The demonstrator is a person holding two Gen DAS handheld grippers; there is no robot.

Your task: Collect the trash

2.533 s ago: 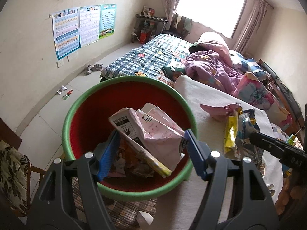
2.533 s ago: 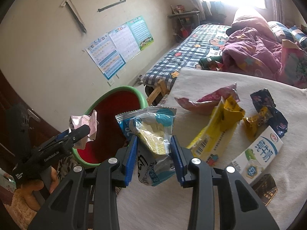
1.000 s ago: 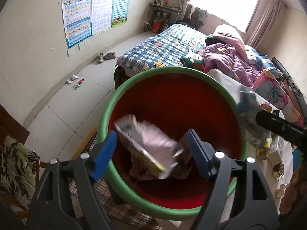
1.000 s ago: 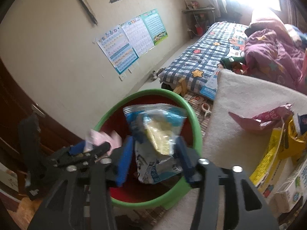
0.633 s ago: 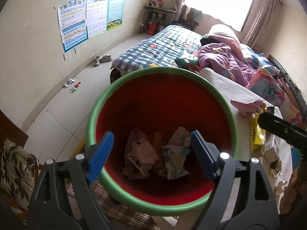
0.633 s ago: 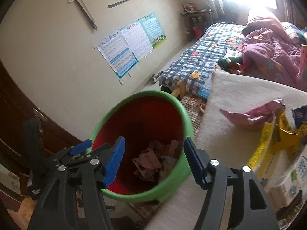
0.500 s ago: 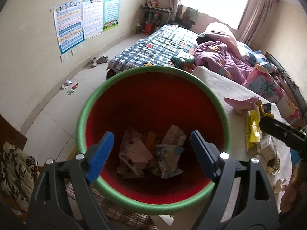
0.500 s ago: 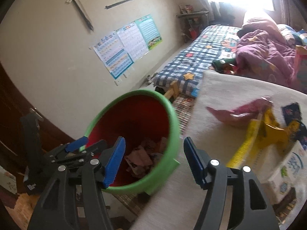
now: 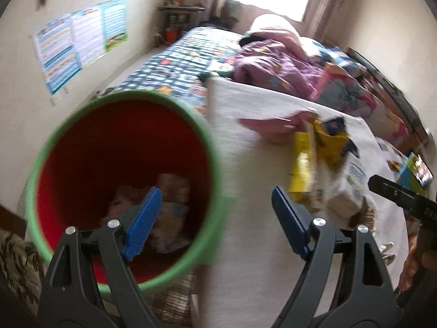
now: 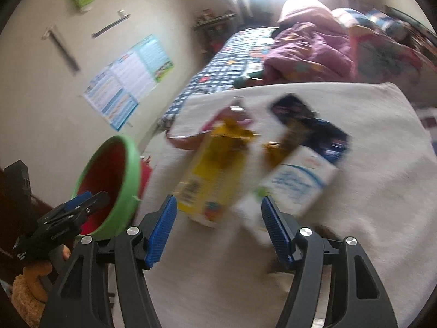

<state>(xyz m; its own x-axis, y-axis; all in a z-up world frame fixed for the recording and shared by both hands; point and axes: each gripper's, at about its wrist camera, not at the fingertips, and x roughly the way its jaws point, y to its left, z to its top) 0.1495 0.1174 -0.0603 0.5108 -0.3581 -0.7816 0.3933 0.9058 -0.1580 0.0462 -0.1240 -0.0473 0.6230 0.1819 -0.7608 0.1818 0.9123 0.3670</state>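
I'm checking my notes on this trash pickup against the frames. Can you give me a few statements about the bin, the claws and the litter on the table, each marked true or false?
1. Both the left claw and the right claw are open and hold nothing. True.
2. The bin is empty. False: crumpled wrappers lie at its bottom.
3. The yellow packet lies on the cloth-covered table. True.
4. The white milk carton is in the bin. False: it lies on the table beside the yellow packet.
5. The bin is blue outside. False: its rim is green, its inside red.
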